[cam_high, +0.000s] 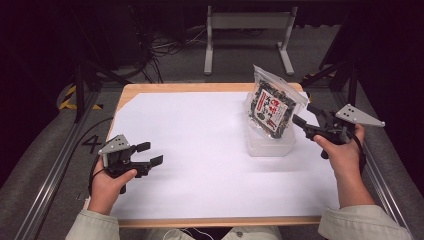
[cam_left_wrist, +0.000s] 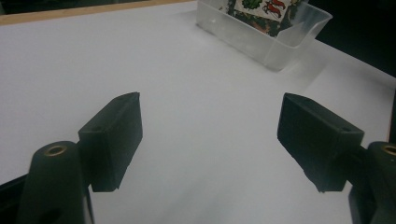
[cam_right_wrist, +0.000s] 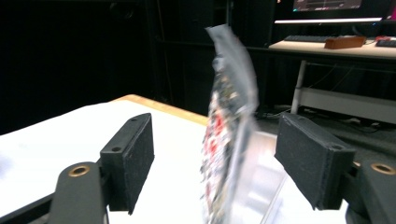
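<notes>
Letting go is the step I am on: my right tool (cam_high: 304, 114) stands wide, its jaws on each side of the bag (cam_high: 270, 104) but not pressing it. The bag stands tilted in the clear box (cam_high: 270, 145) on the bench (cam_high: 200, 150). My left tool (cam_high: 149, 154), far from the box, is open and holds nothing. Next, I think, I should pull back without tipping the bag.

Snack bag (cam_high: 272, 106): glossy clear plastic film, printed. Box (cam_high: 270, 145): smooth translucent plastic. Table (cam_high: 200, 88): pale wood edge. Sheet (cam_high: 200, 150): matt white paper. Right gripper (cam_right_wrist: 215, 161) pads (cam_right_wrist: 137, 154): matt black, finely rough. Left gripper (cam_left_wrist: 210, 140): matt black plastic.
</notes>
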